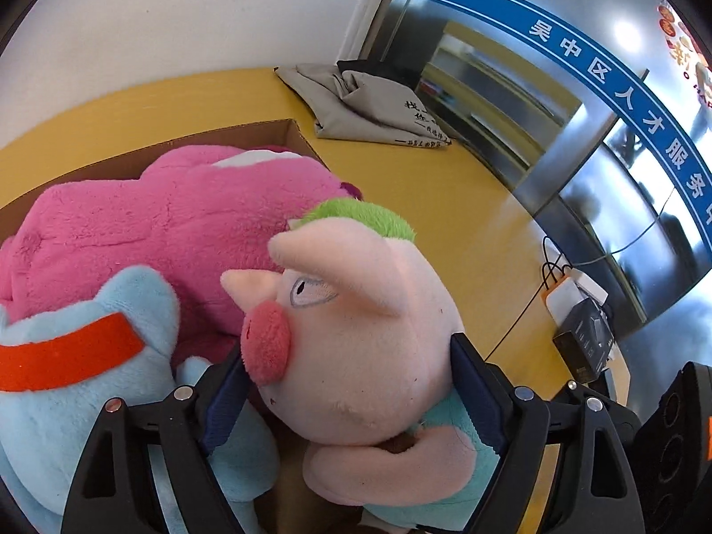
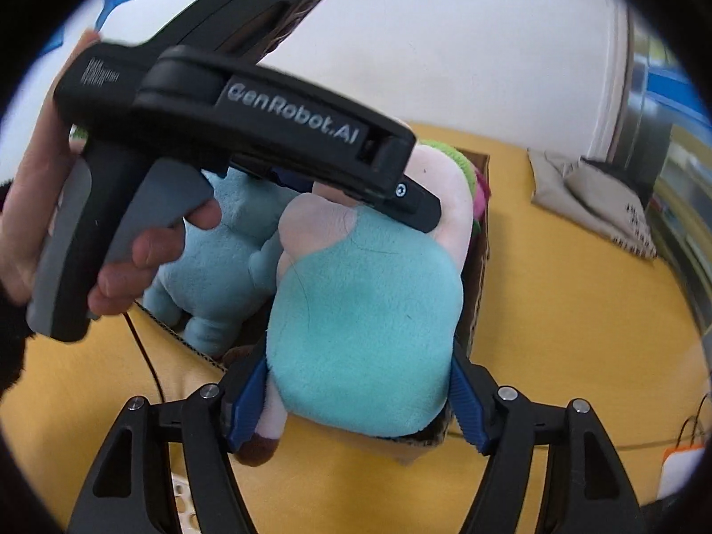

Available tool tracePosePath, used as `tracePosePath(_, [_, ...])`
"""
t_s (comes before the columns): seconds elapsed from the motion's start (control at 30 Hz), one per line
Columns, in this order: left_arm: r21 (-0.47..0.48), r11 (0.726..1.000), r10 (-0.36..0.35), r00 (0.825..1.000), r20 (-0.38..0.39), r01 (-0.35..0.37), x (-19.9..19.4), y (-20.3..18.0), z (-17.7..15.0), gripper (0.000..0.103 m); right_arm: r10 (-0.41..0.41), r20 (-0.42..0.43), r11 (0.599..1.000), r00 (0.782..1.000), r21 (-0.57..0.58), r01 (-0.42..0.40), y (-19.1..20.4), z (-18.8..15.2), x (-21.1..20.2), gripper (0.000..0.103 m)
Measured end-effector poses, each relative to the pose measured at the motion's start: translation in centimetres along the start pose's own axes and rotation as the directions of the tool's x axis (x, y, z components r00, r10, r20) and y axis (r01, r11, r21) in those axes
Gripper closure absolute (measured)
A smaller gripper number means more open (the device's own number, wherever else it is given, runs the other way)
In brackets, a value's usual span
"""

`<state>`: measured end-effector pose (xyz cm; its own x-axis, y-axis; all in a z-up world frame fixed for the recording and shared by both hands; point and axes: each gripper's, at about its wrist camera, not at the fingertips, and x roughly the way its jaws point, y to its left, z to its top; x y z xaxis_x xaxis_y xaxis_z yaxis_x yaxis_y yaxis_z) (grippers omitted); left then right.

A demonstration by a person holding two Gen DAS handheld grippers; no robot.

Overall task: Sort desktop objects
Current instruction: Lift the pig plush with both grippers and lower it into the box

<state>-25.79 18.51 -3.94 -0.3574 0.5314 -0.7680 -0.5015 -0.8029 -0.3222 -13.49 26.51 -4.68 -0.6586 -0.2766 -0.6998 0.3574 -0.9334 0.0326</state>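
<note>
A pink pig plush (image 1: 369, 320) with green hair and a teal shirt hangs over an open cardboard box (image 1: 285, 127). My left gripper (image 1: 347, 351) is shut on its head, with the blue pads against the snout side and the back of the head. In the right wrist view, my right gripper (image 2: 356, 356) is shut on the pig's teal body (image 2: 365, 311). Inside the box lie a big magenta plush (image 1: 178, 213) and a light blue plush (image 1: 89, 311) with an orange band. A person's hand (image 2: 147, 240) grips the left gripper's handle.
The box stands on a yellow table (image 1: 445, 187). A folded grey cloth bag (image 1: 369, 107) lies at the back by the glass wall. A white and orange charger (image 1: 563, 293) and a black carton (image 1: 583, 338) sit at the right edge, with cables. A white perforated item (image 2: 182, 498) shows near me.
</note>
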Motion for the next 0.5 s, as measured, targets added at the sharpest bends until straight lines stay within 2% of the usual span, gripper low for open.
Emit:
tracePosePath(0.2, [0.042,0.998,0.047,0.998,-0.032,-0.046,1.8,-0.4,-0.5,0.014,0.079,0.007,0.996,0.997,0.049,-0.079,-0.6,-0.1,-2.9,0.033])
tracePosePath(0.3, [0.028,0.999,0.032,0.998,-0.048,-0.031,2.8,-0.2,-0.7,0.014,0.037,0.039,0.998,0.999,0.051,-0.039,-1.3,0.5,-3.9,0.033])
tracePosePath(0.4, [0.011,1.000,0.003,0.999,-0.049,-0.002,3.0,0.2,-0.7,0.014,0.067,0.046,0.996,0.997,0.053,-0.070,-1.2,1.5,-3.7,0.033])
tracePosePath(0.47, [0.016,1.000,-0.004,0.999,-0.052,0.005,2.9,0.2,-0.8,0.014,0.051,-0.007,0.999,0.999,0.019,-0.051,-0.5,1.6,-2.1,0.039])
tracePosePath(0.5, [0.019,1.000,-0.006,0.999,-0.054,0.007,2.8,0.2,-0.8,0.014,0.034,-0.034,0.999,0.999,0.000,-0.034,0.0,1.3,-1.1,0.047])
